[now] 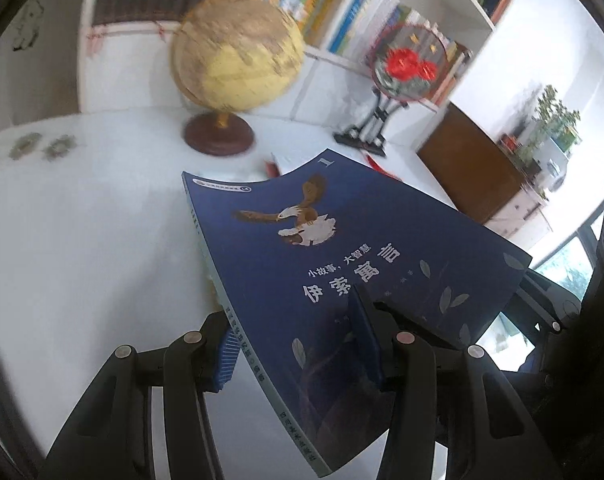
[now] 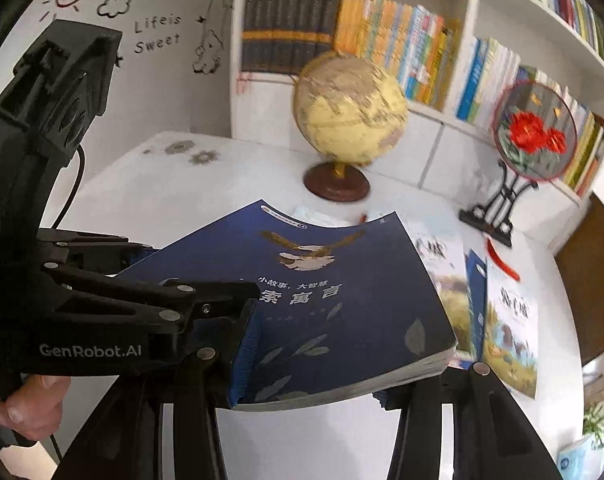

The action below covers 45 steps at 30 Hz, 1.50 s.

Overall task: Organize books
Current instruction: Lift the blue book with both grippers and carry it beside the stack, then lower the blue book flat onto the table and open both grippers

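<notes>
While lifted clear of the white table (image 2: 150, 184), dark blue book (image 2: 321, 300) gripped from both sides, in front of the globe (image 2: 349, 112). Left gripper (image 1: 298, 344) clamped on spine edge; right gripper (image 2: 313, 384) clamped on near page edge. Right of the globe, round fan ornament (image 2: 533, 132); below that, further books (image 2: 509, 320) flat on table.

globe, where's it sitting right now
The globe stands on its round brown base at the back of the white table, right in front of the bookshelf, with the round fan ornament to its right in both wrist views.
</notes>
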Tool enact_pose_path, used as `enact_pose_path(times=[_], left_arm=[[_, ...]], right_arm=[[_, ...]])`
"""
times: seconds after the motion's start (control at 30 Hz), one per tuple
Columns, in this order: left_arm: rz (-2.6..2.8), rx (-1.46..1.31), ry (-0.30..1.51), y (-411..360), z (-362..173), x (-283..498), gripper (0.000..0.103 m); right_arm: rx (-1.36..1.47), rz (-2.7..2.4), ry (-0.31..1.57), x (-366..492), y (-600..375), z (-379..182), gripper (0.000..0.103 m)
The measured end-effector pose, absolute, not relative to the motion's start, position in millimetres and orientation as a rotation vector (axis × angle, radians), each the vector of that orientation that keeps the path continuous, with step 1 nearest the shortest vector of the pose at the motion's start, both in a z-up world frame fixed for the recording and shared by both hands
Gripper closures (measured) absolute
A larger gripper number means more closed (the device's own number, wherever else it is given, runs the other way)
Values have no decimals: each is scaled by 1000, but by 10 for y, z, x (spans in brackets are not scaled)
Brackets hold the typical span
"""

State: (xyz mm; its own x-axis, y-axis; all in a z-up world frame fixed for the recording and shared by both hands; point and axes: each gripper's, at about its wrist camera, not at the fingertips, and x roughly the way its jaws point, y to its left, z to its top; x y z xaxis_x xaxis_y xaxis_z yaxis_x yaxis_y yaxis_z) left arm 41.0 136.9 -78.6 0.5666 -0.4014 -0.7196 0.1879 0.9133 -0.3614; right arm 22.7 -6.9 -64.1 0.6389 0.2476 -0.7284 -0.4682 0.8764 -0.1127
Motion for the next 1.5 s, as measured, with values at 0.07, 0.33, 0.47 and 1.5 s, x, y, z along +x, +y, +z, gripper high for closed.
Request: enact_pose_path(times=[0.07,0.33,0.47,1.5], left_arm=[[-310,-260,881,1546,-705,386,57],[-133,-278,839,2350,-679,455,57],[-76,-293,861,2645,-864,581,57],[97,-400,1123,3304,-1897,508,38]], right_arm=[[-314,437,745,214,101,-581,57],[-322,560,644,324,960,-539,57],[-304,599,639,488,1332,-687,57],[-210,536,1020,958,1721,-1909,57]])
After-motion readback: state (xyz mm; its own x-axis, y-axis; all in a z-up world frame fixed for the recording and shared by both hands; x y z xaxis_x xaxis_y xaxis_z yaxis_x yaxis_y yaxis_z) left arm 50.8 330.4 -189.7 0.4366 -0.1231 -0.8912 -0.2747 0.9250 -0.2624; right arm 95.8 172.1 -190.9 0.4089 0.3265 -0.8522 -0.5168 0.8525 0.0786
